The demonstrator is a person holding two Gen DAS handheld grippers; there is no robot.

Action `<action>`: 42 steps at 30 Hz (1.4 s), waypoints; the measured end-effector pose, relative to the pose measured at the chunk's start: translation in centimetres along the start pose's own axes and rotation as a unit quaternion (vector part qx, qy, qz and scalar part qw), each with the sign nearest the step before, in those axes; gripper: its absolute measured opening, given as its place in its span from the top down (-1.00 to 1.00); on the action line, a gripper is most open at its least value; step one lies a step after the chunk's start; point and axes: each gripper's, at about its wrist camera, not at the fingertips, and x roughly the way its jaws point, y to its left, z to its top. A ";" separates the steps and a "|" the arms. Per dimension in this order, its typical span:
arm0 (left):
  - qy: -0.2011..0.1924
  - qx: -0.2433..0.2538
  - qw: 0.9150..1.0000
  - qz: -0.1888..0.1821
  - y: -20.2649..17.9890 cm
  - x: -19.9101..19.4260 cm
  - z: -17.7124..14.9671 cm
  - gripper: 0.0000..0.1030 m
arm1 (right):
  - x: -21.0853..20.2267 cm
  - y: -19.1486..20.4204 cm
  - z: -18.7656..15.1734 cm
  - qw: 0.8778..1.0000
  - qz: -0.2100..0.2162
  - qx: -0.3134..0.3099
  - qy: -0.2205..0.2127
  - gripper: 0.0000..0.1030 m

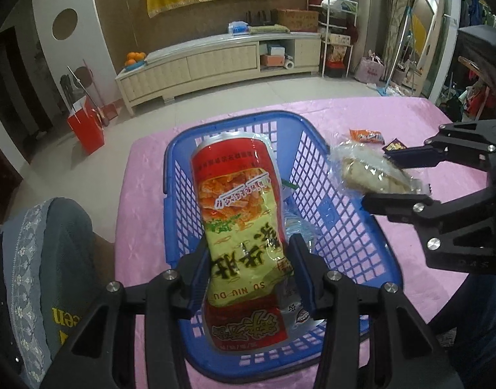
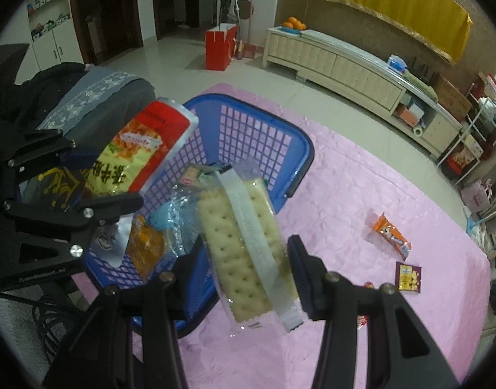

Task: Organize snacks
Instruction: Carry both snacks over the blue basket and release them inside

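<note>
Left gripper [image 1: 248, 275] clamps red-yellow foil snack bag [image 1: 238, 220] over blue plastic lattice basket [image 1: 342, 227]; right gripper [image 2: 244, 278] pinches clear-wrapped cracker pack [image 2: 244, 246] beside rim. Several snacks inside; orange packet [image 2: 390, 235], purple sachet [image 2: 408, 277] beyond right fingertips remain.

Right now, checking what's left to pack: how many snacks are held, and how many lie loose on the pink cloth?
Held: 2 (chip bag, cracker pack)
Loose, clearly seen: 2 (orange packet, purple packet)
Total: 4; a red bit is half hidden.
</note>
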 end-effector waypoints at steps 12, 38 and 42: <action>-0.012 0.015 1.000 0.012 0.2 -0.5 -0.2 -0.36 | -0.6 0.0 0.0 1.000 -0.011 0.000 0.005 -0.03; -0.017 -0.023 0.998 0.047 4.9 -2.3 -2.6 -0.44 | 3.6 4.4 3.5 0.998 -0.022 -0.057 0.024 -0.03; -0.014 -0.027 0.998 0.047 5.1 -2.0 -2.7 -0.44 | 4.7 4.6 3.6 0.996 -0.045 -0.072 0.026 -0.09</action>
